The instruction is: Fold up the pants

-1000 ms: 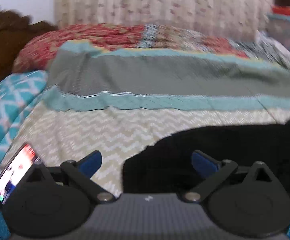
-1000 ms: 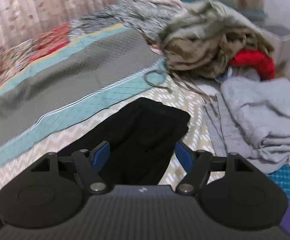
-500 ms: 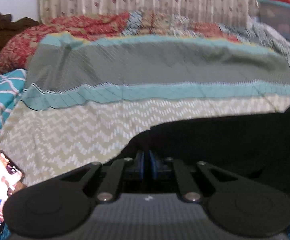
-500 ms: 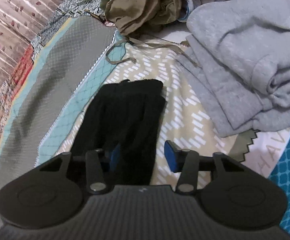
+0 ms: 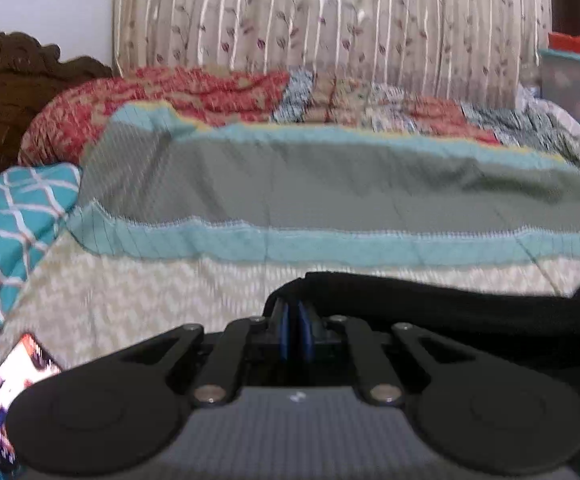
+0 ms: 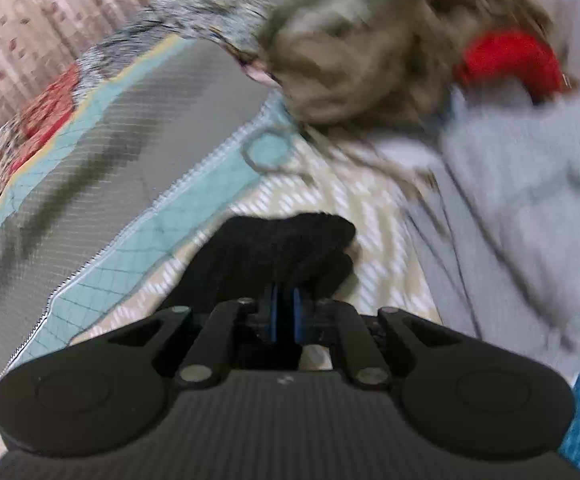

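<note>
Black pants (image 5: 450, 304) lie on a striped quilt (image 5: 290, 184) over the bed. In the left wrist view my left gripper (image 5: 294, 320) is shut on the pants' near left end, and the cloth stretches away to the right, lifted a little off the quilt. In the right wrist view the other end of the black pants (image 6: 286, 240) bunches up just past my right gripper (image 6: 284, 308). Its jaws are closing and the blue pads (image 6: 275, 312) pinch the black cloth between them.
A phone (image 5: 6, 392) with a lit screen lies at the bottom left. A teal patterned pillow (image 5: 6, 224) and a carved headboard (image 5: 10, 88) stand at left. To the right, an olive garment heap (image 6: 370, 48), a red item (image 6: 506, 60) and grey clothes (image 6: 530, 200) crowd the bed.
Both grippers went from wide open to closed on the black pants. The left one has lifted its end slightly; the right view has swung and blurred.
</note>
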The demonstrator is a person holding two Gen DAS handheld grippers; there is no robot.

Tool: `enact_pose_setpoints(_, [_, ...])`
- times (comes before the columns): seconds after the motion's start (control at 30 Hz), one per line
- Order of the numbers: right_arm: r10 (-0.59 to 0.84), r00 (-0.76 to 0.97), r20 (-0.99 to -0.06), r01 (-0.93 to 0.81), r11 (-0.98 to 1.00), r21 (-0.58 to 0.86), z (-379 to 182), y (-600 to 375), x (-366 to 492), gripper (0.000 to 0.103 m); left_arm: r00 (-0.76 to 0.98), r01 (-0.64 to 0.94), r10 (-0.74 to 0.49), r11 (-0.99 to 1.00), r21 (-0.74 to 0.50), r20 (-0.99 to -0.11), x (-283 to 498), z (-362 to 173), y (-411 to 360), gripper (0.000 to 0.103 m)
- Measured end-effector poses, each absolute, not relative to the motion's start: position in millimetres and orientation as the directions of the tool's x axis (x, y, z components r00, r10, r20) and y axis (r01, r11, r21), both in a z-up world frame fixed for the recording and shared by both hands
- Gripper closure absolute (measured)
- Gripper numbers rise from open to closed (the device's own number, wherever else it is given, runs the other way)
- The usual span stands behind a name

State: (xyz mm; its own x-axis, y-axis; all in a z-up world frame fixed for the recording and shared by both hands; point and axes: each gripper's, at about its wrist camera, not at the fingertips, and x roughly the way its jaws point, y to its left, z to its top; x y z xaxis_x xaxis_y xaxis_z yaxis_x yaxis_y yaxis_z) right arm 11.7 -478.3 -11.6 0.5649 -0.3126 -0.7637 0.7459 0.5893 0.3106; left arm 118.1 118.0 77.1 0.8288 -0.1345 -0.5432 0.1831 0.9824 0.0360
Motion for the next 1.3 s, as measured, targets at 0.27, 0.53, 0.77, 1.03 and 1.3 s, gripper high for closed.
enact_pose_setpoints(0.27, [-0.280,0.762,-0.584,0.623,0.562,0.544,84.8,-489.6,71.7,0.093,0.899,0.157,-0.165,0.986,-0.054,-0.405,203.3,169.2,107.8,0.097])
enact_pose_setpoints(0.53, [-0.262,0.884,-0.388,0.466,0.564,0.681,95.7,-488.2,-0.2,0.093,0.956,0.208,-0.230,0.969,-0.130,-0.181,125.7,220.3,149.3,0.097])
enact_pose_setpoints(0.77, [-0.279,0.687,-0.671,0.709,0.458,0.536,-28.9,-472.0,-76.2,0.081,0.802,0.182,-0.226,0.974,-0.135,-0.553,50.6,73.0,154.5,0.097])
enact_pose_setpoints(1.03, [-0.107,0.725,-0.680,0.661,0.385,0.644,-65.4,-441.5,-92.9,0.080,0.739,0.082,-0.220,0.967,-0.240,-0.637,41.5,32.3,162.3,0.097])
enact_pose_setpoints(1.3, [-0.233,0.663,-0.712,0.735,0.385,0.559,-75.9,-455.0,-58.4,0.079,0.742,0.052,-0.204,0.967,-0.248,-0.638,43.1,39.6,169.2,0.096])
